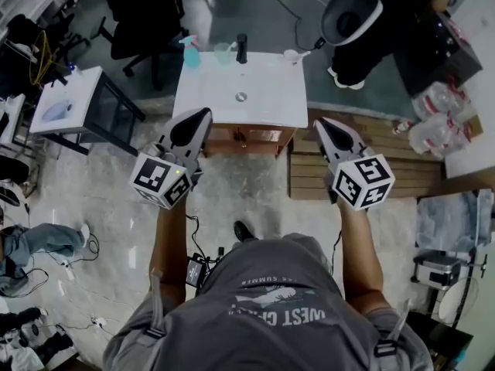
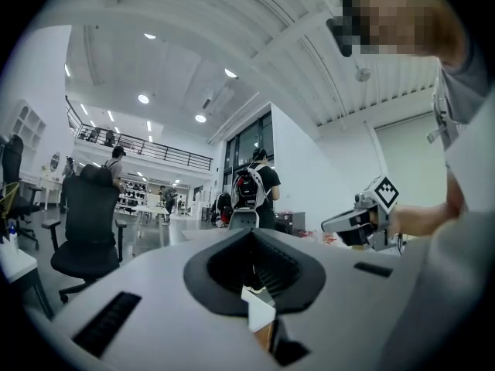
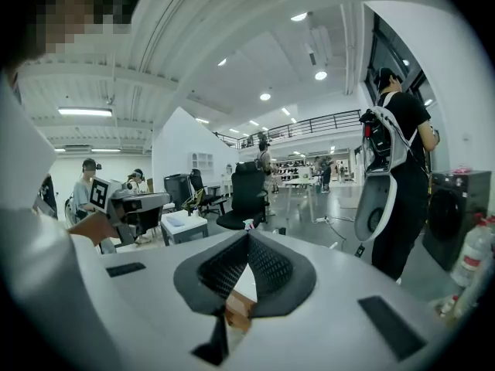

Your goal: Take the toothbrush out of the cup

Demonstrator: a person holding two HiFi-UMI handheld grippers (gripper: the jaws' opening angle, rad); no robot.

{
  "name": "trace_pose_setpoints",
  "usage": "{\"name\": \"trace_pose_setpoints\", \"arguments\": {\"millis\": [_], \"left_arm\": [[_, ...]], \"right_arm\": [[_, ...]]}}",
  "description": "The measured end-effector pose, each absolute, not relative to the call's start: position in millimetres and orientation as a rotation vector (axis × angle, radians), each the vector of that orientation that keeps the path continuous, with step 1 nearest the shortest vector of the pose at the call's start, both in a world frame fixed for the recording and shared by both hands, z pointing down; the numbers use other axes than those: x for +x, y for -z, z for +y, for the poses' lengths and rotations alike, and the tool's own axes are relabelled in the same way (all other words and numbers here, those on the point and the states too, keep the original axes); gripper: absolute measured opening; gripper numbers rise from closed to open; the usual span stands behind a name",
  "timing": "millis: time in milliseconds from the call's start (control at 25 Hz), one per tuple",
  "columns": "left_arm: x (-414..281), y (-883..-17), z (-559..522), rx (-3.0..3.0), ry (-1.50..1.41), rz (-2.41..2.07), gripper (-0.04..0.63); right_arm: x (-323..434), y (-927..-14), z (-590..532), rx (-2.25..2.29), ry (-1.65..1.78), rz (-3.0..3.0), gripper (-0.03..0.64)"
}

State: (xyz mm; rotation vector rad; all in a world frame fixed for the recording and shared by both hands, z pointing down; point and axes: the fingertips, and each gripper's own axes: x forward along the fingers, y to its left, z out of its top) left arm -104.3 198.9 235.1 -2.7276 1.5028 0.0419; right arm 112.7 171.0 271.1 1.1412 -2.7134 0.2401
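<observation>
A small white cup (image 1: 291, 55) with a toothbrush (image 1: 308, 49) leaning out to the right stands at the far right corner of the white washbasin counter (image 1: 267, 99). My left gripper (image 1: 203, 115) hovers in front of the counter's near left edge, jaws shut with nothing between them. Level with it, my right gripper (image 1: 318, 121) hangs just off the counter's near right corner, also shut and empty. In the left gripper view the left gripper (image 2: 251, 234) points out into the room, with the right gripper (image 2: 362, 224) off to its right. The right gripper (image 3: 247, 238) likewise faces the room.
On the counter's far edge stand a blue spray bottle (image 1: 191, 52), a pale green cup (image 1: 223, 51) and a black tap (image 1: 242, 47). A wooden pallet (image 1: 387, 165) lies to the right, a white side table (image 1: 69, 103) to the left. A person with a backpack (image 1: 363, 18) stands behind the counter.
</observation>
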Motion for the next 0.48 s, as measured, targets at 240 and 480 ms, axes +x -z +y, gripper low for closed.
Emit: {"name": "trace_pose_setpoints", "arguments": {"millis": [240,480], "left_arm": [[-124.2,-238.5,191.2,-2.736,-0.062,1.512,0.0],[-139.1,-247.9,178.5,-2.737,-0.036,1.543,0.0]], "right_arm": [[95.7,-271.1,155.9,1.15,-0.239,-2.701,0.012],[84.7,-278.9,130.5,1.149,-0.258,-2.703,0.011]]}}
